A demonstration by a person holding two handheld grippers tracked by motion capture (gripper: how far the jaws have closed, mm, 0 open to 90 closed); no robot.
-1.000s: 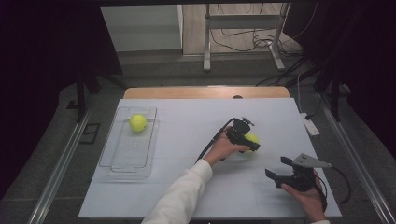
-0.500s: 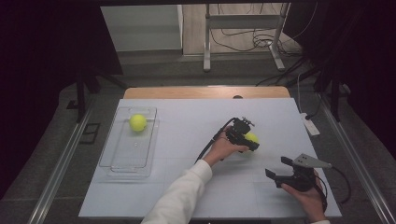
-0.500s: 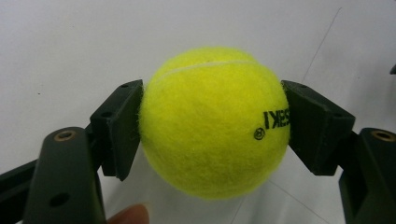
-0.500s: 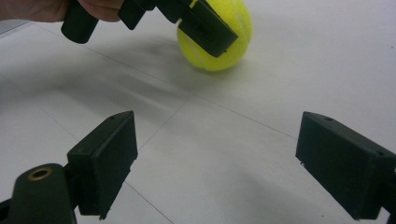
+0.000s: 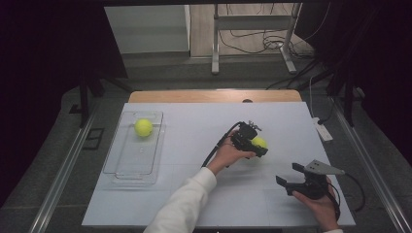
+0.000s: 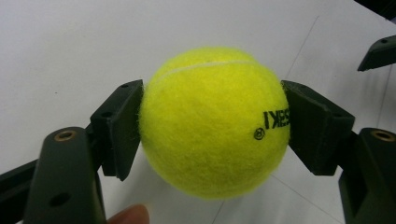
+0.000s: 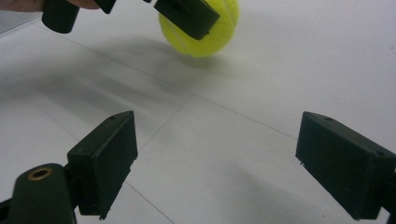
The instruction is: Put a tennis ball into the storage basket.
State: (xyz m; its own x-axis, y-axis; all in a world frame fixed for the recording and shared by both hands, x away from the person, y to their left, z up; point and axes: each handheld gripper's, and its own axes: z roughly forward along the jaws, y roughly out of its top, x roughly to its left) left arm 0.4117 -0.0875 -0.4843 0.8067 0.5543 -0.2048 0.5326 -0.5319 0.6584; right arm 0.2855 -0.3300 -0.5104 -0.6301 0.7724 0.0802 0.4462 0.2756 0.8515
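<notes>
**Left hand-held gripper clamped on tennis ball; right one idle and apart**

Where the left hand-held gripper (image 5: 254,144) sits right of the worktop's centre, its two pads press on opposite sides of a yellow tennis ball (image 6: 215,122), having just closed the last small amount onto it. In the left gripper view the pads (image 6: 120,126) meet the felt on both flanks, with black lettering on the ball next to the right-hand pad. A fingertip (image 6: 130,215) shows at the bottom edge of that view. In the right gripper view the ball appears just above the white worktop (image 5: 204,121), its shadow on the surface below it; contact with the surface cannot be told.

The right hand-held gripper (image 5: 291,178) is held at the near right of the worktop, well apart from the left one. Its jaws stand wide apart with nothing between them, pointing left.

A second tennis ball (image 5: 143,127) lies in the far end of a clear plastic tray (image 5: 131,167) on the left side of the worktop, well apart from both grippers. A white power strip (image 5: 322,130) lies at the right edge.
</notes>
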